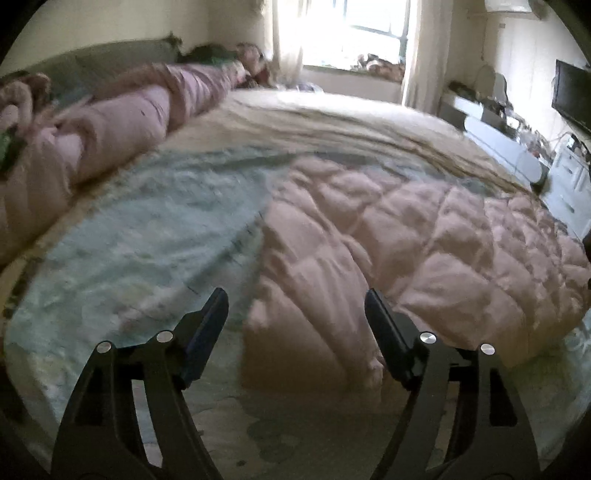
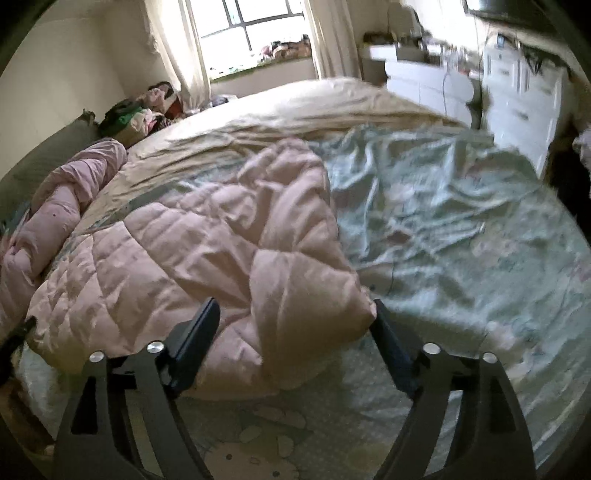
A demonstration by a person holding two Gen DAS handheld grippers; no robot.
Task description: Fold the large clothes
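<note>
The pink quilted coat (image 1: 424, 236) lies spread and partly folded on the pale green bedsheet (image 1: 147, 221), in the near half of the bed. In the left wrist view it fills the picture from the centre out toward 3 o'clock, with its nearest fold reaching down to about 6 o'clock.

The left gripper (image 1: 295, 299) has its 2 fingers spread wide. The near fold of the coat shows between them, but neither finger presses on it and nothing is held.

The right gripper (image 2: 295, 306) is also wide apart. In the right wrist view a corner of the coat (image 2: 221, 240) bulges between the fingers, just beside the right-hand finger, and whether it touches that finger I cannot tell. It is not gripped.

A rolled pink blanket (image 1: 129, 122) lies along the bed at 10 o'clock in the left view. A beige cover (image 2: 295, 107) spreads over the far half of the bed, toward 12 o'clock. Beyond it is a bright window (image 2: 251, 29) with curtains. White drawers (image 2: 517, 103) stand at 2 o'clock in the right view. Both pictures are blurred in places.
</note>
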